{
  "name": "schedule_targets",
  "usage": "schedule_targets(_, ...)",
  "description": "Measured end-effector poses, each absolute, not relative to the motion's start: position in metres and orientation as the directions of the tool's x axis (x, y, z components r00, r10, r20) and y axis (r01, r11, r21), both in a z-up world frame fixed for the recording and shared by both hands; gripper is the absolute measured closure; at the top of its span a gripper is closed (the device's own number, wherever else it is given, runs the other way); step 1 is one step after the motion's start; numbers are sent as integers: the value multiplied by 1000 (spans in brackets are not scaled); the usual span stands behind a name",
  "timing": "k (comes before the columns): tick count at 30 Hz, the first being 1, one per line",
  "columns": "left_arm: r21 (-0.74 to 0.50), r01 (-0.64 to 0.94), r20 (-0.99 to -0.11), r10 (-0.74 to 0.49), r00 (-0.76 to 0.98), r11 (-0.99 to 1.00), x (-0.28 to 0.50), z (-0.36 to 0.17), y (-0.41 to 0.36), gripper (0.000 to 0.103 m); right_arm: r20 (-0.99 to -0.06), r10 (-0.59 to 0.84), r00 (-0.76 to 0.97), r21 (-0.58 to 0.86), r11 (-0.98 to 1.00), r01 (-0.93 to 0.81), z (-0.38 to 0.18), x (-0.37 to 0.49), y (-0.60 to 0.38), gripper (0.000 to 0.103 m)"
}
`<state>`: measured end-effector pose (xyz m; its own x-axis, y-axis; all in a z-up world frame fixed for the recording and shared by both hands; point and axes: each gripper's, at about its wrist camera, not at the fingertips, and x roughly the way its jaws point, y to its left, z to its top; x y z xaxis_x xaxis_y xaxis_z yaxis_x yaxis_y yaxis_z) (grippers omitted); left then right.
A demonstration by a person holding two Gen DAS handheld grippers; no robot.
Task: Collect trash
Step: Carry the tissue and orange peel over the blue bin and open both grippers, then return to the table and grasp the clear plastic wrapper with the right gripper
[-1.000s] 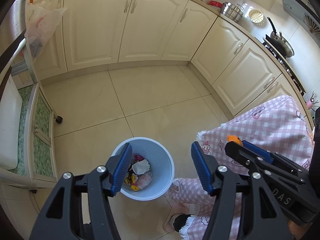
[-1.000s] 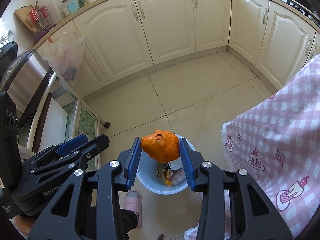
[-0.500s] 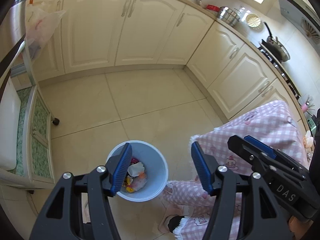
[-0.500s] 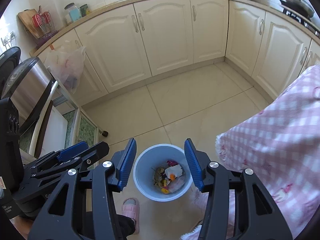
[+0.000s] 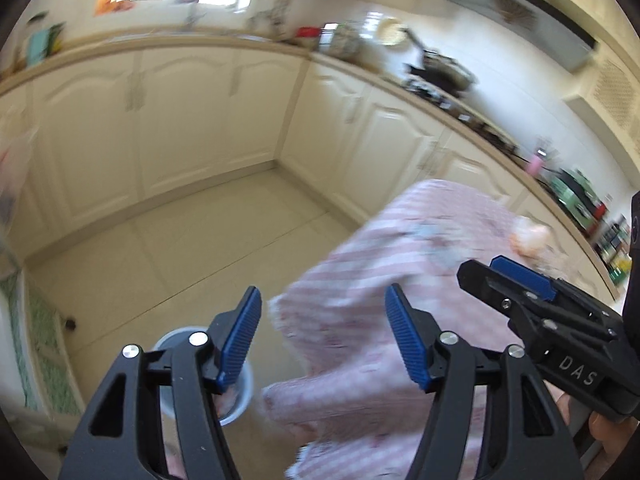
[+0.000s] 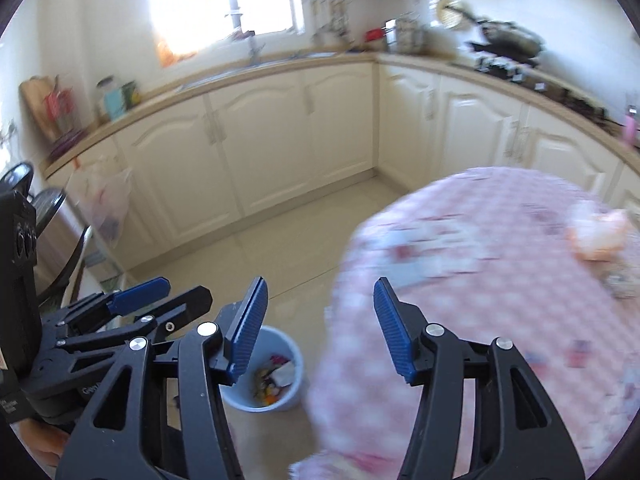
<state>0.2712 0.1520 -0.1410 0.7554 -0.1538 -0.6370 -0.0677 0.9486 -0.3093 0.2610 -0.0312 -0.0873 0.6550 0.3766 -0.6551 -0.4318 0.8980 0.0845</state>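
The right gripper (image 6: 318,326), jaws just widened and holding nothing, and the left gripper (image 5: 322,338), likewise spread and empty, both pointed over the edge of the pink checked tablecloth (image 6: 500,300). The next trash, a pale orange lump (image 6: 598,236), lay up and to the right of both claws, nearer the right one. Motion blur hid its shape and long axis; the blue bin (image 6: 294,394) stood on the floor below, left of the table.

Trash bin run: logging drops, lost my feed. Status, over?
Both grippers, left and right, empty; right jaws just opened, orange peel gone. Bin on floor, trash inside. More scraps on the pink tablecloth. Nothing in the way.
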Motion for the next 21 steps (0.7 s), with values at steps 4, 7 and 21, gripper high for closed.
schedule_targets(4,-284,52,-618,-224,753,958,288,-117,86,38,-627,315,713,75,935,-347,-71,260,-100,48)
schedule_targets(7,-266,133,-616,-275,738,955,306,-107,35,35,-613,246,750,63,962,-264,-65,265,-154,47)
schedule_targets(21,-136,254,-686,-276,673,958,399,-120,-103,34,-698,39,715,26,999,-29,-112,341,-284,38)
